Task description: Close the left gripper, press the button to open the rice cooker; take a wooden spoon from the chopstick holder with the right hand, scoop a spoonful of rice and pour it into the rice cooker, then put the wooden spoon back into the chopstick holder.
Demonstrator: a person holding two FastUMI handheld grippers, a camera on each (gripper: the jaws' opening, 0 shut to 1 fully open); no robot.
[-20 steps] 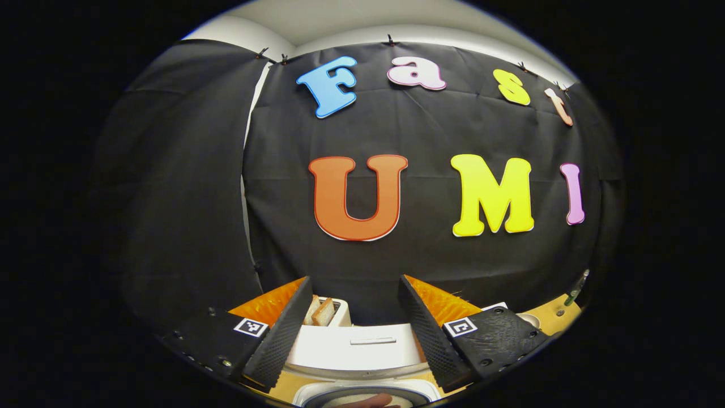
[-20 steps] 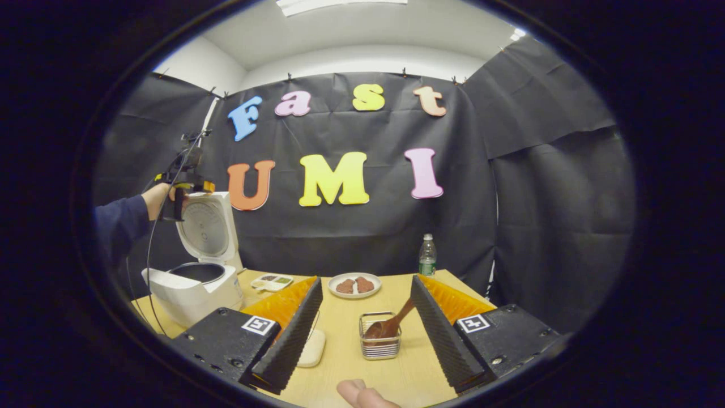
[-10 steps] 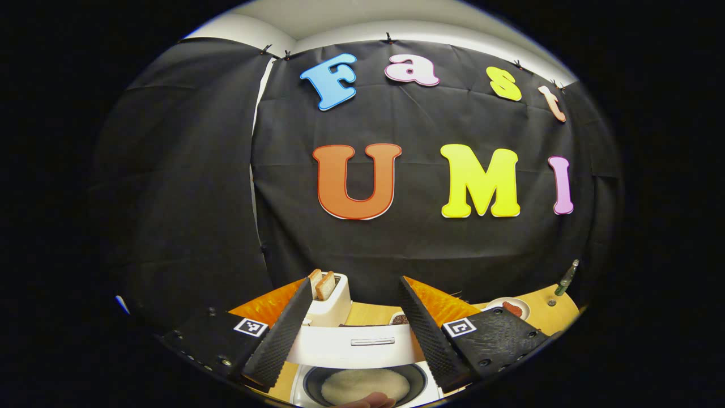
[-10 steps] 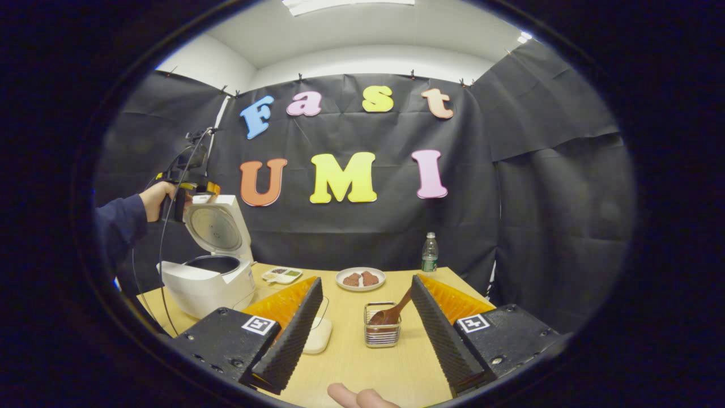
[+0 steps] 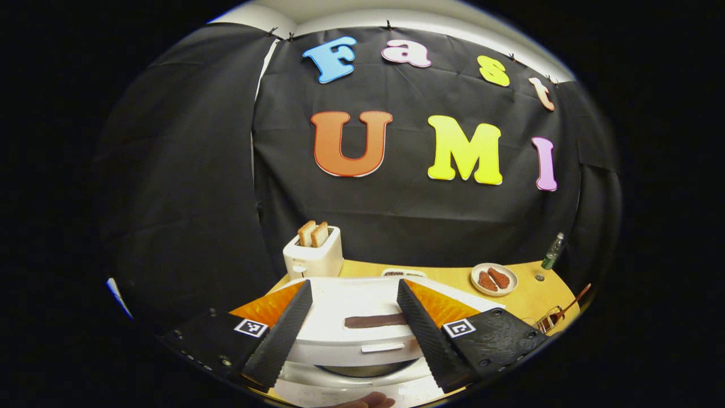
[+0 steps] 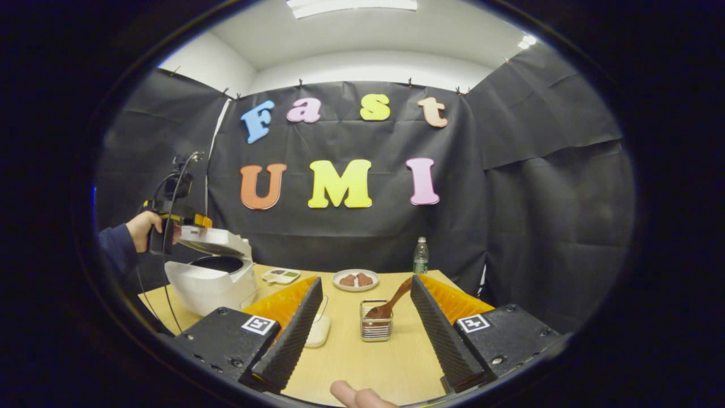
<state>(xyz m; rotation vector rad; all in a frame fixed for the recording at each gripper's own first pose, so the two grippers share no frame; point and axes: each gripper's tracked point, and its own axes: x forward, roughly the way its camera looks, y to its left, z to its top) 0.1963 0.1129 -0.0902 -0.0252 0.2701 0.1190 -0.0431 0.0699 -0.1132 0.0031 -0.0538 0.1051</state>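
Note:
The white rice cooker (image 6: 212, 283) stands at the table's left end with its lid (image 6: 214, 242) tilted about halfway down over the dark inner pot. My left gripper (image 6: 190, 222), held in a hand, sits at the lid's raised edge. In the left gripper view the lid (image 5: 351, 317) lies right under my open left gripper (image 5: 354, 286), its fingers spread to either side. The wooden spoon (image 6: 391, 303) leans in the wire chopstick holder (image 6: 375, 328). My right gripper (image 6: 366, 280) hangs open above the table, in front of the holder, gripping nothing. A clear bowl of rice (image 6: 317, 333) sits by its left finger.
A toaster with two bread slices (image 5: 313, 252) stands behind the cooker. A plate of brown food (image 6: 355, 279), a water bottle (image 6: 419, 256) and a small white tray (image 6: 281, 275) line the table's far side. A thumb (image 6: 357, 396) shows at the bottom edge.
The cooker lid has swung down from upright to about half shut, and my left gripper has dropped with it. My right gripper has stayed open, nearly in place.

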